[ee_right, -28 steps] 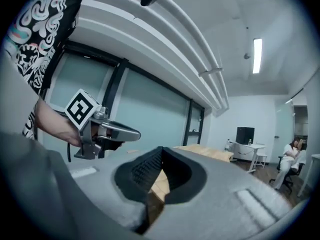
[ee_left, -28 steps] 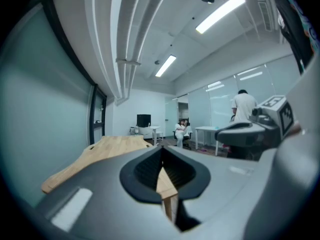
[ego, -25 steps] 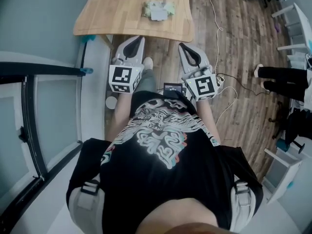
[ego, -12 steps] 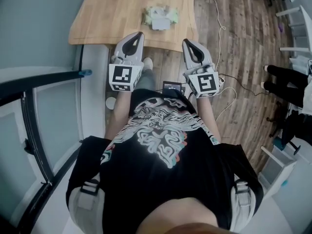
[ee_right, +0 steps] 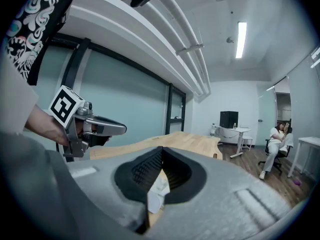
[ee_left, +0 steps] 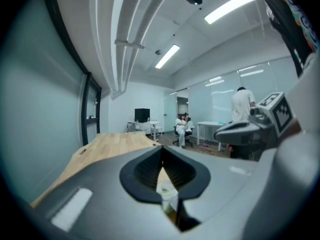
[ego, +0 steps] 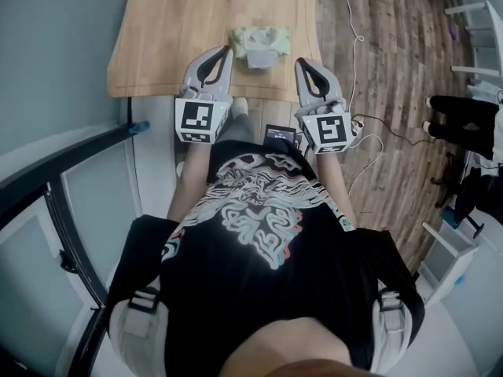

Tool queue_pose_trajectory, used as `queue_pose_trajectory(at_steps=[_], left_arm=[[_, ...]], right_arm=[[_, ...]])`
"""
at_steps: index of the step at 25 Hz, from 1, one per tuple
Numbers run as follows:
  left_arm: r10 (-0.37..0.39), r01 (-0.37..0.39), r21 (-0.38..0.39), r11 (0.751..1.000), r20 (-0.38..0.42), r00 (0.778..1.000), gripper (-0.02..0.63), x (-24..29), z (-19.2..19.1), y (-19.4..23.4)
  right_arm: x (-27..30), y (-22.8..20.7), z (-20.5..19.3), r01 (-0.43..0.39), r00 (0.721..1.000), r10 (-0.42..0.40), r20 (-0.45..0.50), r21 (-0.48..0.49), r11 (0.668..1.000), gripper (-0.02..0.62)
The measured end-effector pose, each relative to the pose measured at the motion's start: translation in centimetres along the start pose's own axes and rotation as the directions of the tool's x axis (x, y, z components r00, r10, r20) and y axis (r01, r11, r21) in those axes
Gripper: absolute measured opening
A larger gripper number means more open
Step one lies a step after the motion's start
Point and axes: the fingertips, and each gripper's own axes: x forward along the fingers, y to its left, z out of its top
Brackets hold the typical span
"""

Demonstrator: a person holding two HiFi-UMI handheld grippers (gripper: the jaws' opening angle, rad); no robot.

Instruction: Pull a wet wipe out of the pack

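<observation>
The left tongs [ego: 223, 54], grey plastic with a marker cube at the back, are being held with their jaws pressed together on nothing, the tips reaching over the near edge of the light wooden desk [ego: 169, 34]. The right tongs [ego: 303, 64], of the same make, are likewise being held pressed together and empty. The pale green soft pack of wet wipes with a white flap on top [ego: 259, 44] is lying on the desk near that edge, between the two sets of tips and just beside each, and is being glimpsed in both gripper views through the dark gap behind the joined jaws.
</observation>
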Motion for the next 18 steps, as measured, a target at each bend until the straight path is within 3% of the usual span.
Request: queue_pose_trajectory(at_steps=[18], left_arm=[[-0.099, 0.098, -0.024, 0.995, -0.062, 0.993, -0.011, 7.9, -3.2, 6.2]], right_arm=[[9.7, -2.3, -3.0, 0.021, 0.993, -0.018, -0.116, 0.024, 0.999, 0.0]])
